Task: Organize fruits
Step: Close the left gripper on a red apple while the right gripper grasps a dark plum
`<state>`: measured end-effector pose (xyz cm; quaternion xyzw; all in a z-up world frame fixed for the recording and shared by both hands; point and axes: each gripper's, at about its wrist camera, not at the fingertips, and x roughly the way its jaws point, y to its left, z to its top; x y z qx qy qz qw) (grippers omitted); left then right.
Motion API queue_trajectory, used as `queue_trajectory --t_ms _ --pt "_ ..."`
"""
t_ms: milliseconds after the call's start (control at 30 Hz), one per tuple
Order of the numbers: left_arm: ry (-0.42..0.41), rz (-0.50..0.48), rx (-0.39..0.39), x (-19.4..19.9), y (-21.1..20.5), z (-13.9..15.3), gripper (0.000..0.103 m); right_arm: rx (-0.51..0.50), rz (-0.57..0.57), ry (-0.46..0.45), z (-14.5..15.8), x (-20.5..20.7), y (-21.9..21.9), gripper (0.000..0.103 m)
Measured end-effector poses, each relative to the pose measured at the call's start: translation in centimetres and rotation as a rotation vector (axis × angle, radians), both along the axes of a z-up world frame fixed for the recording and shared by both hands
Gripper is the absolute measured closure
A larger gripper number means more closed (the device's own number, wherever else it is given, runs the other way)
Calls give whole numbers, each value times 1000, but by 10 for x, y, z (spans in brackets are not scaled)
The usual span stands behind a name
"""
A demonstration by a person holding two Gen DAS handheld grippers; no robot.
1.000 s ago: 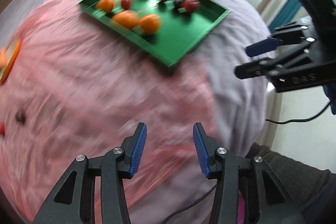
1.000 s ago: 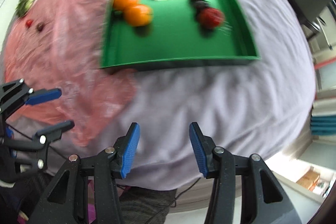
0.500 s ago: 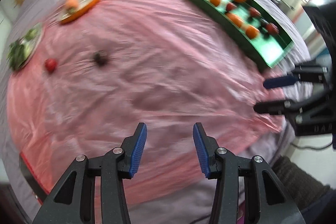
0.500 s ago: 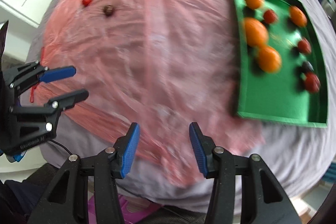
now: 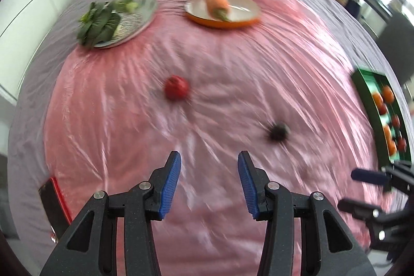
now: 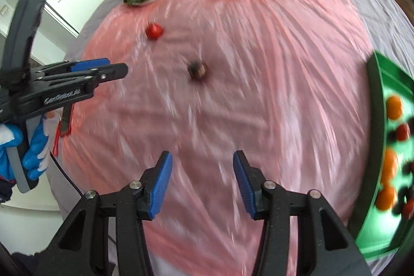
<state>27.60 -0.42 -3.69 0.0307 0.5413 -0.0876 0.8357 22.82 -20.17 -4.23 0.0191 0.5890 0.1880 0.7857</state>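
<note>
Two loose fruits lie on the pink plastic sheet [image 5: 233, 64]: a red fruit [image 5: 176, 87] [image 6: 154, 30] and, to its right, a small dark fruit [image 5: 278, 131] [image 6: 197, 69]. At the far right stands the green tray [image 5: 362, 92] [image 6: 374, 95], holding several orange, red and dark fruits. My left gripper [image 5: 209, 159] [image 6: 116, 66] hovers open over the sheet, short of both loose fruits, with nothing between its fingers. My right gripper [image 6: 202, 159] [image 5: 362, 188] is open and empty too, nearer the tray. Both views are motion-blurred.
At the back, a silver plate [image 5: 147, 9] carries leafy greens [image 5: 101, 22], and an orange plate [image 5: 220, 23] carries a carrot [image 5: 214, 0]. A flat red object [image 5: 54, 201] lies at the sheet's near left edge. Grey cloth surrounds the sheet, with white cabinets to the left.
Both grippers have swung left, away from the green tray and across the pink sheet. The tray slid to the right edge and the two loose fruits came ahead. The jaws kept their width.
</note>
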Motion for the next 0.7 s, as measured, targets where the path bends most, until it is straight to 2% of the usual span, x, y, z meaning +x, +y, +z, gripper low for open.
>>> queue_trajectory --t_ms 367,633,700 --pt "-30 174 -37 72 36 -16 63 44 33 -74 -14 73 36 25" --pt "-14 157 -27 90 38 -33 63 37 42 -41 -35 92 46 41" --pt "-12 153 -25 92 36 -35 63 33 37 -34 -39 94 46 43"
